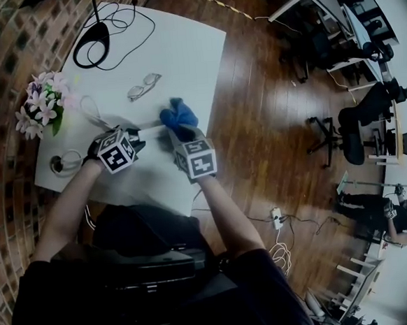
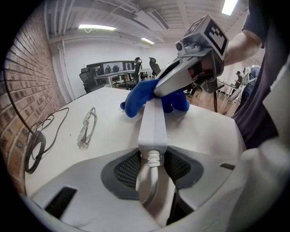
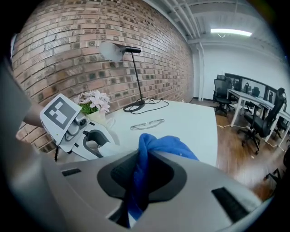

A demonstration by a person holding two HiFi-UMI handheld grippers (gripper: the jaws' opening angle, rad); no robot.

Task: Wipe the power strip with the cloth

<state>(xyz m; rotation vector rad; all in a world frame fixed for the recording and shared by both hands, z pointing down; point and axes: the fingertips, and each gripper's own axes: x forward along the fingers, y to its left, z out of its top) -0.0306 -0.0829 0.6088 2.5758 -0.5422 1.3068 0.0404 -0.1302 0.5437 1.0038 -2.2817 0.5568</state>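
left claw (image 2: 152, 156) clamped on power strip (image 2: 152, 122) at its cord end | right claw (image 3: 141, 170) clamped on blue cloth (image 3: 161, 145), cloth lying over the strip's far end | glasses (image 1: 143, 86) at 11 o'clock on surface (image 1: 188, 54) | flowers (image 1: 41, 101) at 9 o'clock | lamp (image 3: 112, 50) farthest

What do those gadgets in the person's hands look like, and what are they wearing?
The left gripper and right gripper are pale grey plastic tools. Each carries a white cube with black square markers, and the jaws are lined with dark grey meshed pads. The person wears a dark short-sleeved top.
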